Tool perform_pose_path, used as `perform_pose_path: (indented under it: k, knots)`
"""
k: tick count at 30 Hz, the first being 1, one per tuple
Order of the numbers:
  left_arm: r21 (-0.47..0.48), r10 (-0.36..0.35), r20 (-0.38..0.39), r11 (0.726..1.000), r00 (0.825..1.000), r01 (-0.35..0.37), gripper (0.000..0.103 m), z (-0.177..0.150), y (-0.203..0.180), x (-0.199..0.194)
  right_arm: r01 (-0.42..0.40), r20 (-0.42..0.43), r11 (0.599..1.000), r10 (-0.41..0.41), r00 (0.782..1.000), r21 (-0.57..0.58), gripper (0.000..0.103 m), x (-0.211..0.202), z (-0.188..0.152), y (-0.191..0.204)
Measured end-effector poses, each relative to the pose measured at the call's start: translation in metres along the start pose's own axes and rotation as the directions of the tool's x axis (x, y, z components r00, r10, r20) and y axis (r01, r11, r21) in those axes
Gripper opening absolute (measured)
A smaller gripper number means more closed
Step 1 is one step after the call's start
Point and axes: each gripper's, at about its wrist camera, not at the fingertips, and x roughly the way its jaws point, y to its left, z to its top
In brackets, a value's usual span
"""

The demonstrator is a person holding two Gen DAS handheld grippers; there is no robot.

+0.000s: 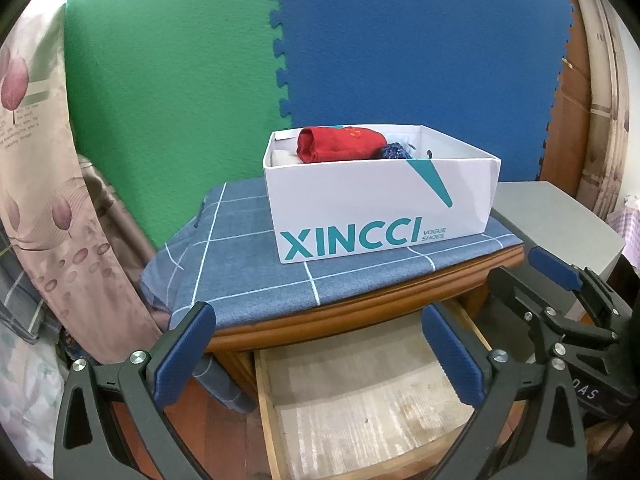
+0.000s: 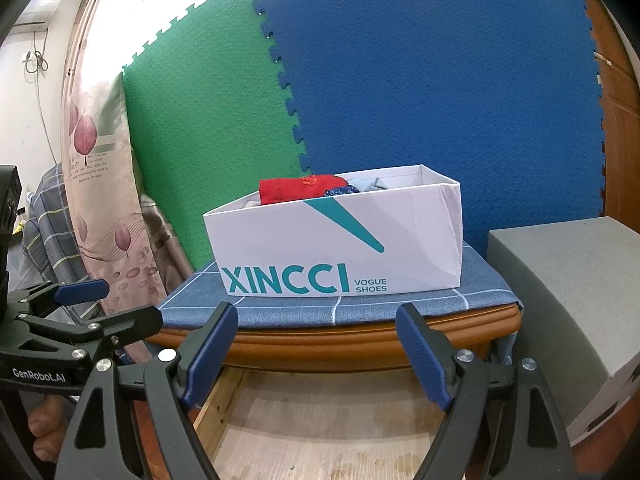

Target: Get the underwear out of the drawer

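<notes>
A white XINCCI shoe box [image 1: 380, 204] [image 2: 340, 248] stands on a blue checked cloth [image 1: 248, 276] on top of a wooden nightstand. Folded red underwear [image 1: 340, 144] [image 2: 296, 188] lies in the box, beside a dark blue patterned piece [image 1: 394, 152] and a pale one. Below the top, the drawer [image 1: 360, 400] [image 2: 320, 420] is pulled out, and the part I see shows only its worn lining. My left gripper [image 1: 316, 320] [image 2: 116, 304] and right gripper [image 2: 318, 312] [image 1: 568, 292] hover side by side over the drawer, both open with nothing between the fingers.
A grey box [image 1: 560, 216] [image 2: 560, 288] stands right of the nightstand. A flowered curtain [image 1: 48, 200] hangs at the left. Green and blue foam mats [image 2: 400, 80] cover the wall behind. Part of a person's hand [image 2: 44, 428] shows under the left gripper.
</notes>
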Motion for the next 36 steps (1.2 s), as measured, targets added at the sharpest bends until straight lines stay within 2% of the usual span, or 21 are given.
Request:
perform_pose_path:
  k: [36]
  knots:
    - [0.001,0.019,-0.018,1.000,1.000,-0.019,0.103,-0.0028,-0.0005,0.0049,-0.004,-0.004,1.000,0.004,1.000,-0.004,0.083,-0.0003,-0.0033,0.0019]
